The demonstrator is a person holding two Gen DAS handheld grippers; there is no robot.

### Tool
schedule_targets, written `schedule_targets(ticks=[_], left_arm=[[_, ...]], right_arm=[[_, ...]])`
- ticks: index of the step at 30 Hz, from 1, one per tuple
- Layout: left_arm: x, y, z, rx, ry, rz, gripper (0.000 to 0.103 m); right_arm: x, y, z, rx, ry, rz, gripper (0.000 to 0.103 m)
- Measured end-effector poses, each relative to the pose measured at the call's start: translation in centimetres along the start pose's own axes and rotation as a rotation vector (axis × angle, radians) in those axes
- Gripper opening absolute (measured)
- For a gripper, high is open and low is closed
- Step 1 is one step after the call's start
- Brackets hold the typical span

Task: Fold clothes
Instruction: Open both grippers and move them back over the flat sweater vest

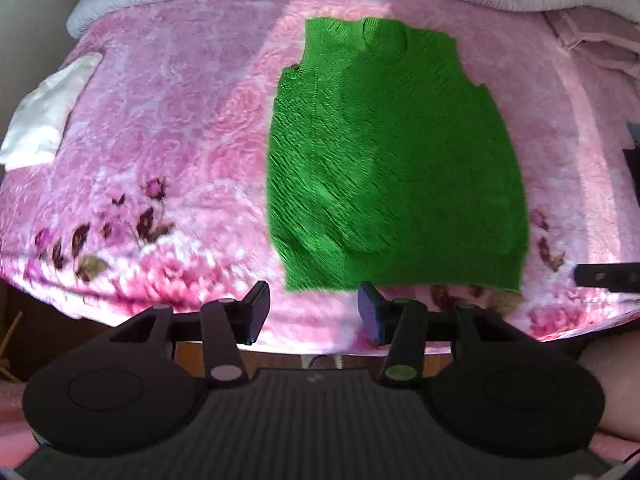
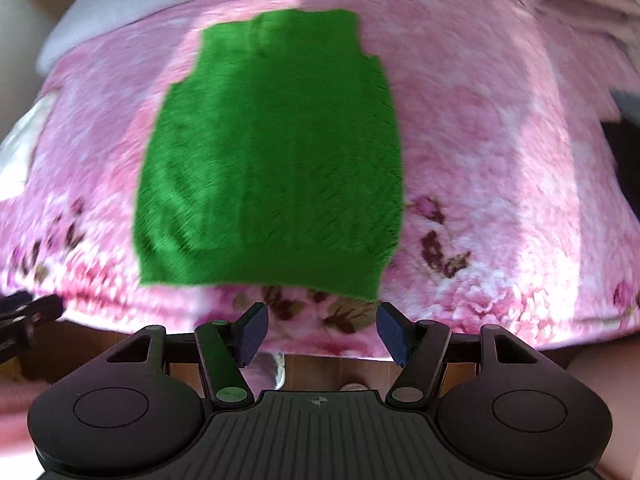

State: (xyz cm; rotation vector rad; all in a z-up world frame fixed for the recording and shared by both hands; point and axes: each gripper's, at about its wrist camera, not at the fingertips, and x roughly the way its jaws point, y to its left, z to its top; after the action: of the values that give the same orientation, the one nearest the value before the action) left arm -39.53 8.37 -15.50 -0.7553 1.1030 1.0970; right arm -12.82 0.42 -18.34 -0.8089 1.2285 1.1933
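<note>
Green knit vest [image 1: 396, 160] flat on pink blanket [image 1: 168, 128]; both hand-held grippers [image 1: 313, 312] [image 2: 322, 330] wide apart, empty.

Bedroom at home: bed, pink floral blanket [image 1: 168, 128].

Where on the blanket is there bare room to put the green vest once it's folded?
Widest bare patch: the pink blanket between the green vest and the white cloth at its left edge. Another open stretch lies right of the vest in the right wrist view. The far right corner is crowded with bunched pink fabric.
</note>
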Motion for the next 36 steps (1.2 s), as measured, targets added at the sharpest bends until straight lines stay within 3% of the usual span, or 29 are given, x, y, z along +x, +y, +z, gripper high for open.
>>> schedule_targets(ticks=[7, 15, 21, 30, 33, 36], left_arm=[[3.8, 4.5, 7.0, 0.079, -0.005, -0.04, 0.044], [8.2, 6.1, 12.5, 0.168, 0.04, -0.14, 0.044], [10.9, 5.9, 15.6, 0.196, 0.047, -0.182, 0.044], [17.7, 5.2, 20.1, 0.201, 0.064, -0.201, 0.044], [21.2, 4.7, 21.6, 0.194, 0.075, -0.185, 0.044], [23.7, 4.3, 22.9, 0.179, 0.065, -0.186, 0.044]], right_arm=[[2.4, -1.6, 5.1, 0.178, 0.004, -0.039, 0.064], [3.4, -0.1, 8.4, 0.221, -0.064, -0.064, 0.064], [4.0, -0.1, 10.2, 0.243, -0.113, -0.03, 0.064], [9.9, -1.5, 16.0, 0.09, -0.111, 0.02, 0.064], [13.7, -2.1, 18.4, -0.012, -0.078, 0.015, 0.064], [16.7, -2.8, 21.2, -0.135, -0.125, -0.002, 0.063]])
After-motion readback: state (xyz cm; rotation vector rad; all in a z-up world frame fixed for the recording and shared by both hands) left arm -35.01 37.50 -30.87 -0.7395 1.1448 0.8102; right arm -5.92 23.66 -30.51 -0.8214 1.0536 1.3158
